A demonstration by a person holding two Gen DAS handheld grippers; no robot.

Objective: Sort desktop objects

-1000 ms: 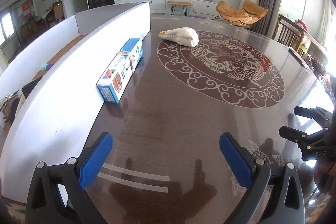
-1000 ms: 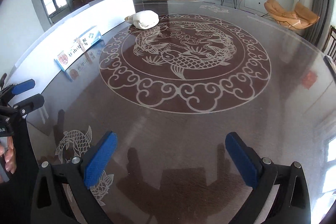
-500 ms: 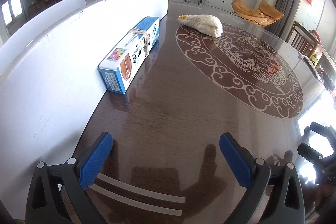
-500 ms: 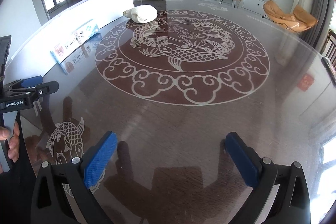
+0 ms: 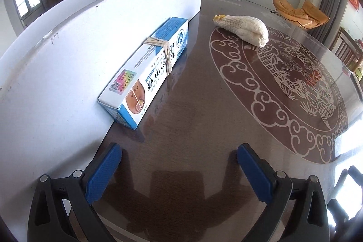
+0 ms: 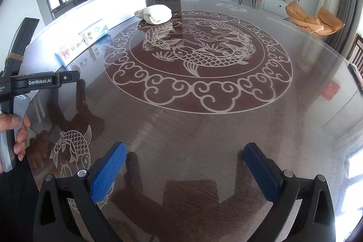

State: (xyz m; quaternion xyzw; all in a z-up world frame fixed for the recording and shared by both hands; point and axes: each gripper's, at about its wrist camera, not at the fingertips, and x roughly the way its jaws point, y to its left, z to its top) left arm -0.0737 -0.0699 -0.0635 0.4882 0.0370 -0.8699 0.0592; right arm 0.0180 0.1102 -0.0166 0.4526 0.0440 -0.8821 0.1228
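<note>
A long blue and white box with a rubber band around it lies on the table against the white board; it also shows in the right wrist view. A rolled white cloth lies farther back on the table, also seen in the right wrist view. My left gripper is open and empty, a short way in front of the box's near end. My right gripper is open and empty over the near part of the table.
A curved white board stands along the left side of the dark round table, which has a fish and cloud pattern. The hand-held left gripper body shows at the left of the right wrist view.
My left gripper has moved forward and left toward the box, which now looks much nearer. My right gripper has shifted only slightly. Both stay open.
</note>
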